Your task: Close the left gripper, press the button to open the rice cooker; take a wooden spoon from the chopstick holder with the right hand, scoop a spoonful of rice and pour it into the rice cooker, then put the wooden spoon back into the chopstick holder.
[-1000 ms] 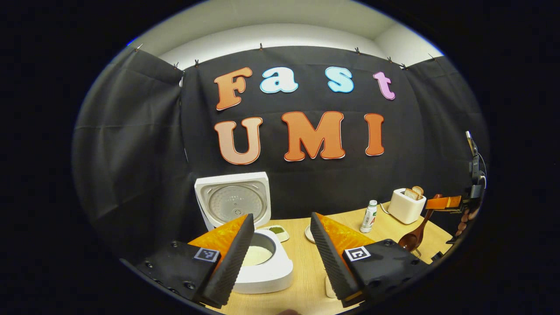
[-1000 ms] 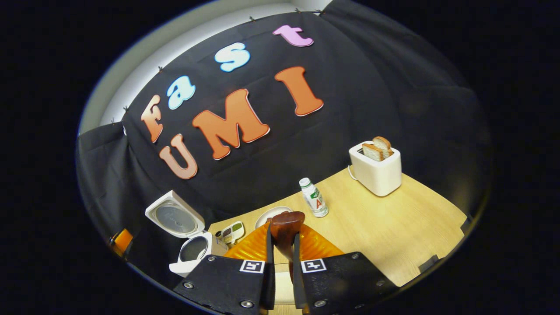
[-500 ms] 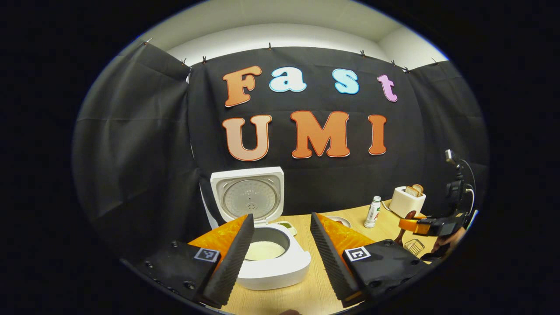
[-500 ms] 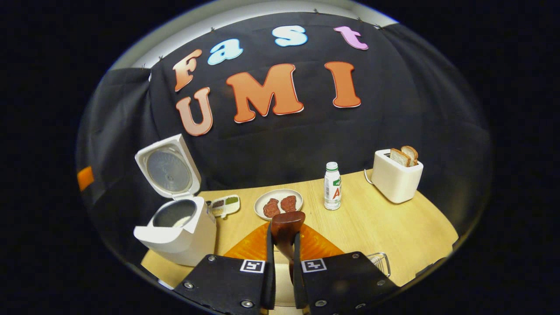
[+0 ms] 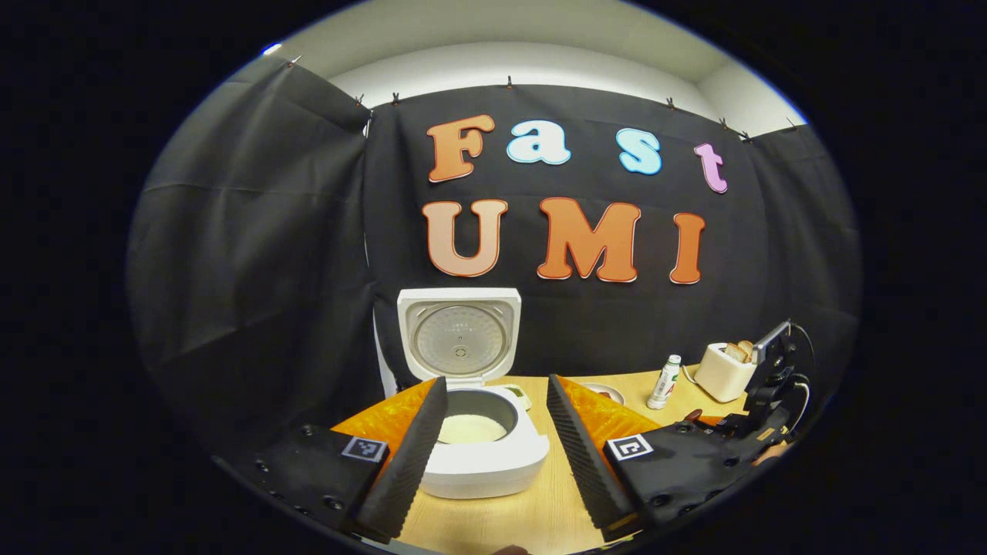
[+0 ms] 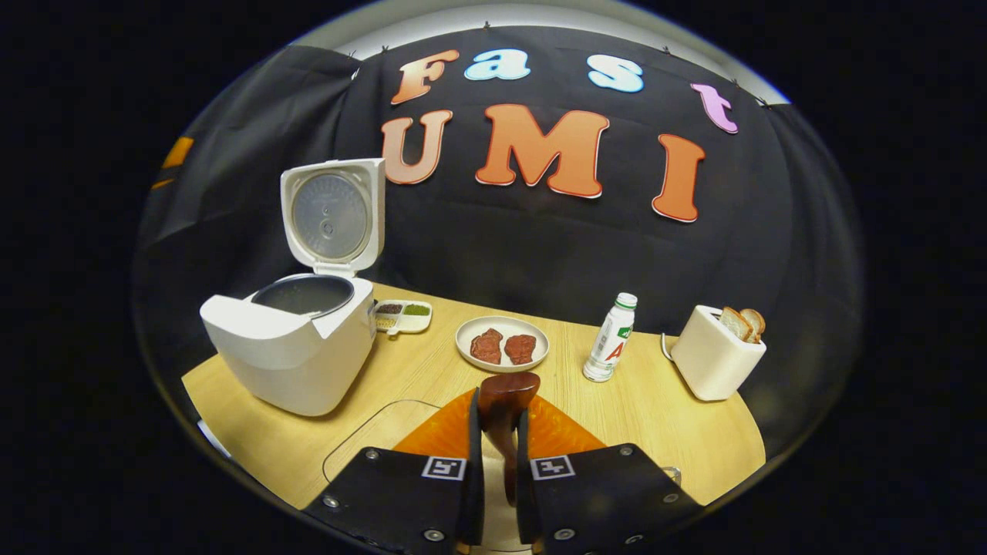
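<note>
The white rice cooker [image 5: 484, 462] stands open, its lid [image 5: 460, 336] upright and white rice [image 5: 470, 428] in the pot. My left gripper [image 5: 493, 443] hovers open in front of it, with nothing between its fingers. In the right gripper view, the right gripper [image 6: 500, 420] is shut on the handle of the dark wooden spoon [image 6: 506, 395], whose bowl sticks up past the fingertips. The cooker [image 6: 291, 351] sits to its left, apart from it. The right gripper [image 5: 759, 416] also shows low at the left gripper view's right edge.
On the wooden table [image 6: 432, 378] stand a small condiment tray [image 6: 401, 314], a plate with two meat pieces [image 6: 502, 344], a white bottle [image 6: 611, 339] and a toaster with bread [image 6: 719, 362]. A clear container [image 6: 370, 435] lies just left of my right gripper.
The right gripper has come down and levelled out with the spoon, from high beside the toaster to low at the table's near right. The left gripper has drifted back, still open.
</note>
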Demonstrator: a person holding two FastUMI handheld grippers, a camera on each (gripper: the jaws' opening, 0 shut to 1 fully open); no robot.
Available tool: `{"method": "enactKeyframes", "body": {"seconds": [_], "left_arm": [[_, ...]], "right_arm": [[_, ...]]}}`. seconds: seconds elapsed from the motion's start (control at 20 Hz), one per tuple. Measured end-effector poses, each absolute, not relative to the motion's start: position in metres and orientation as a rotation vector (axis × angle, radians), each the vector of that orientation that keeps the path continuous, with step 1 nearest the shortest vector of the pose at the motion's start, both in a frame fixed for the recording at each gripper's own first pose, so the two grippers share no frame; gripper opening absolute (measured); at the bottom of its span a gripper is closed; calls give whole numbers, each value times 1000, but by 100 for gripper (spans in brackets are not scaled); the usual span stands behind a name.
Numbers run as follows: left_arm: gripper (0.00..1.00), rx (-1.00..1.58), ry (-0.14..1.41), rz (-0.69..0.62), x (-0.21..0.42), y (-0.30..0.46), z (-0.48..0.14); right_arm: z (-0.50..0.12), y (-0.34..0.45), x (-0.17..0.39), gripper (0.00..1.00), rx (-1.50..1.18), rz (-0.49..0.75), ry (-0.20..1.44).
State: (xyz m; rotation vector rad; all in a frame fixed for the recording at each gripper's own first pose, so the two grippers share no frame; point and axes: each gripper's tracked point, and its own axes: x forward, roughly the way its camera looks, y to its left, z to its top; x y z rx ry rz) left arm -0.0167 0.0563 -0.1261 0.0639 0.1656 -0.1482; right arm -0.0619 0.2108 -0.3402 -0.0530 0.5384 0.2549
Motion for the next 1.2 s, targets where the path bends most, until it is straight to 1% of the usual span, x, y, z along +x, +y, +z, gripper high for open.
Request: {"method": "enactKeyframes", "body": {"seconds": [0.05, 0.15, 0.45, 0.5, 0.55, 0.6, 0.75, 0.9, 1.2], "left_arm": [[88, 66, 169, -135, -18, 60, -127], [88, 63, 175, -104, -22, 66, -127], [88, 75, 191, -55, -29, 75, -131], [92, 78, 191, -52, -29, 76, -131], [85, 83, 190, -45, -30, 78, -130], [88, 85, 190, -41, -29, 80, -131], [88, 79, 202, -34, -29, 82, -134], [88, 80, 206, -20, -28, 86, -137], [88, 92, 215, -6, -29, 94, -140]], "right_arm": [[-346, 213, -66, 16, -52, 260, 550], [-346, 217, -68, 16, -47, 266, 535], [-351, 244, -78, 16, 7, 311, 558], [-350, 248, -82, 16, 11, 321, 566], [-348, 252, -82, 16, 30, 329, 570], [-346, 258, -83, 16, 63, 340, 579], [-343, 271, -86, 16, 174, 366, 619], [-344, 276, -88, 16, 309, 350, 676], [-355, 264, -80, 16, 570, 257, 779]]}}
